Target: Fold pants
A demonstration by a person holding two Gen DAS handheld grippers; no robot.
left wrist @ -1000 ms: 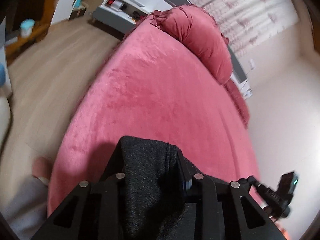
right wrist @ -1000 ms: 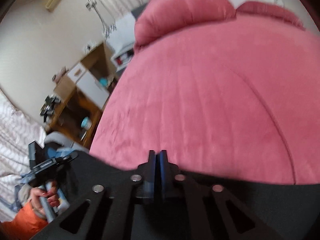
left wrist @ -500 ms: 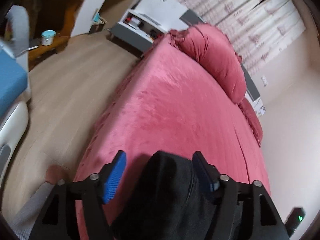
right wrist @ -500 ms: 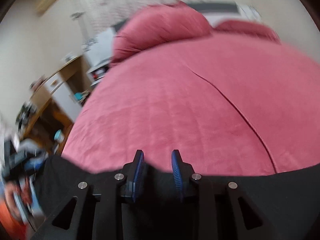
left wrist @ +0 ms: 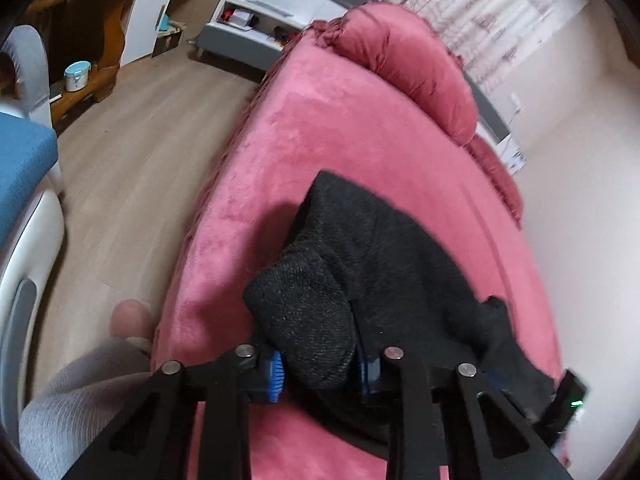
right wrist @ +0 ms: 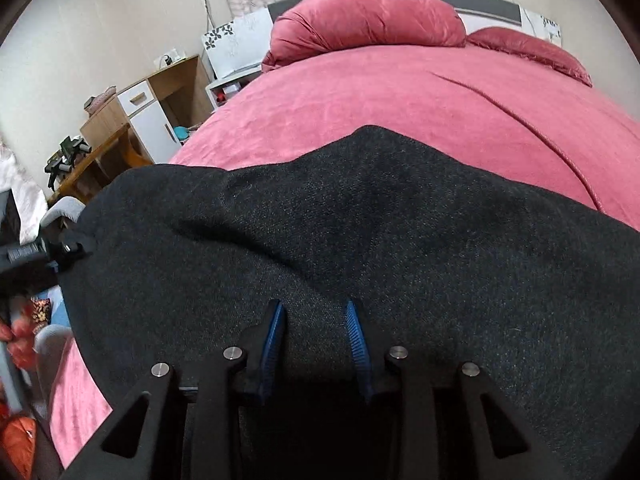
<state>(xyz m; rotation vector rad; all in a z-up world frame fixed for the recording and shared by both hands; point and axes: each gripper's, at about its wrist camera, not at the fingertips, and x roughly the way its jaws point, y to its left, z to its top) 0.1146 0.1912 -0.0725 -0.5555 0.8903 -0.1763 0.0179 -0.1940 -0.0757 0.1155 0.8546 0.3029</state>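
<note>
Pants (right wrist: 360, 216) lie bunched at the near edge of the bed (right wrist: 400, 96). Your left gripper (left wrist: 318, 366) and right gripper (right wrist: 314, 344) both stand partly open around cloth, pinching nothing. Next, I think, squeeze 2 corners and fold.

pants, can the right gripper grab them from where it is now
Probably yes: the right gripper is open with the black pants bunched between its blue pads, nothing in the way.

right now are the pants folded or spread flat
Folded, loosely: the black pants lie doubled on the pink bedspread, one rounded fold bulging.
</note>
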